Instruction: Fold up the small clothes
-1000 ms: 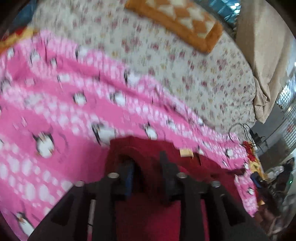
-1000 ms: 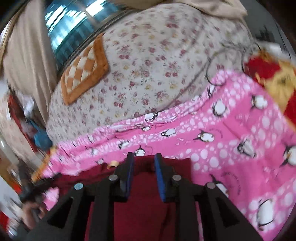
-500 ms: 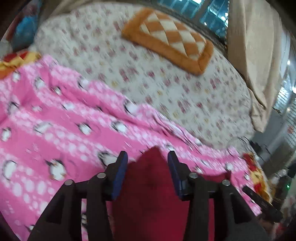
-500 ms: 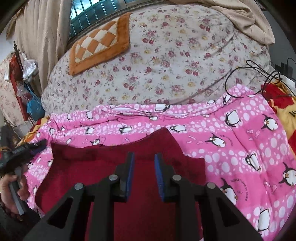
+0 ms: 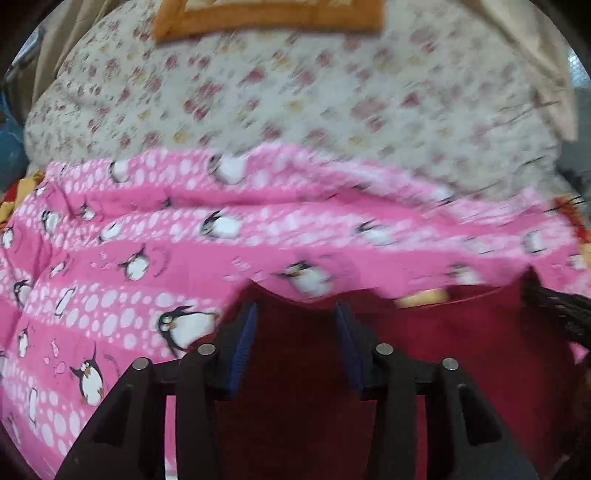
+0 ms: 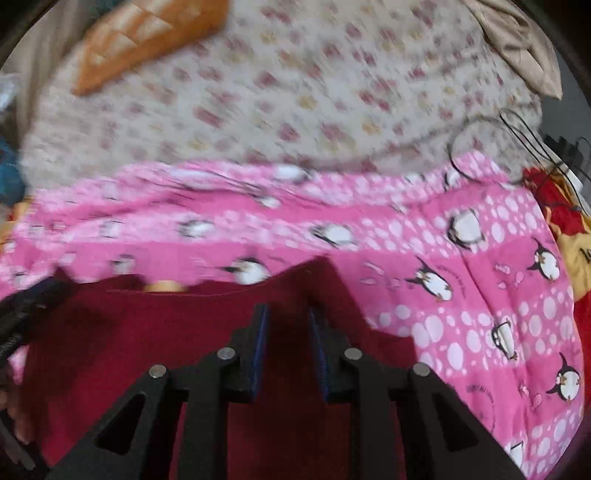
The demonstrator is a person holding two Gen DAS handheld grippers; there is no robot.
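One black cable [image 6: 517,129], right wrist view only, beyond pink blanket [image 6: 461,295].

Bed w/ floral sheet [image 5: 295,96] — pink penguin blanket [image 5: 122,229] over it (orange checked cushion [image 6: 147,40] behind), beige curtain [image 6: 517,40] at right.

Place: a bedroom at home, as I see it.
Bed: floral bedsheet [image 5: 332,110] under my pink penguin blanket [image 6: 461,295].
Cushion: orange checked cushion [image 5: 266,18] at the far side.
Edges: beige curtain [image 6: 517,40] (bunched up), black cables [image 6: 524,136].
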